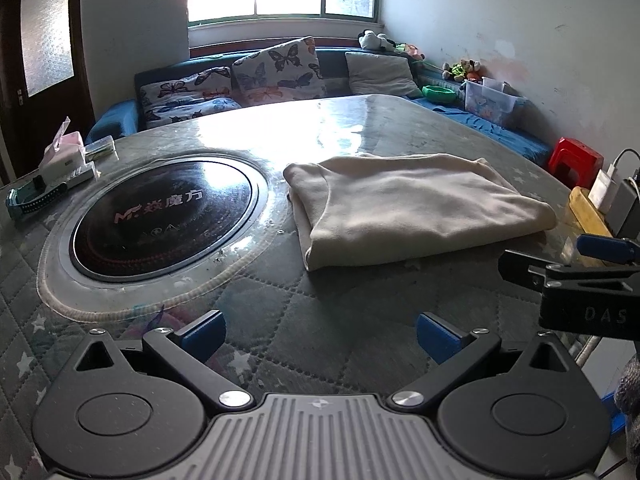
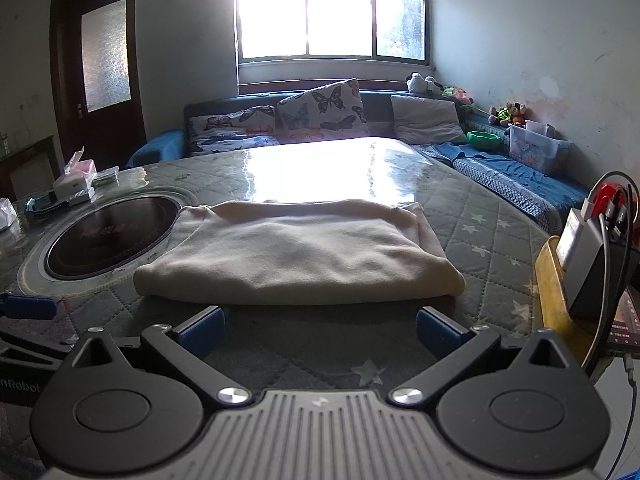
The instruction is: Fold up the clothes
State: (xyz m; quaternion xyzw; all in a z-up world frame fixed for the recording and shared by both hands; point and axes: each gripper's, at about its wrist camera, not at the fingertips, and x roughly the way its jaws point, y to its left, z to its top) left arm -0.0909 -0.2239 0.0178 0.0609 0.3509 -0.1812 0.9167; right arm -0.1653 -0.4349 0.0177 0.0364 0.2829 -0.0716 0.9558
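1 garment (image 2: pixel 298 254): cream, folded into a thick rectangle, lying flat on the quilted table (image 2: pixel 486 240). 2 grippers, both w/ blue pads.

Right wrist view: right gripper (image 2: pixel 318 334) spread wide, nothing between the fingers, hanging just short of the garment's near folded edge, not touching. Garment sits at 12 o'clock from this gripper; its long axis runs 9-to-3 across the view, rounded fold facing 6. Left gripper's blue pad pokes in at 9 o'clock, low at the frame edge.

Left wrist view: left gripper (image 1: pixel 320 338) also spread, empty, over bare quilt. Garment (image 1: pixel 416 208) lies at approx 1 o'clock, well apart from the pads; long axis runs from 10 toward 4. Right gripper (image 1: pixel 580 258) seen at 3 o'clock, near the garment's right corner.

1 round black cooktop (image 1: pixel 162 216) set in the table, just beside the garment's left end. 1 teal watch (image 1: pixel 34 200) and approx 2 small boxes (image 1: pixel 70 166) at the table's far-left edge. 3 cushions on the blue sofa (image 2: pixel 168 142): 2 butterfly-print (image 2: pixel 320 110), 1 grey (image 2: pixel 428 118). 1 red stool (image 1: pixel 576 160), 1 clear bin (image 1: pixel 490 98), 1 window (image 2: pixel 332 8).
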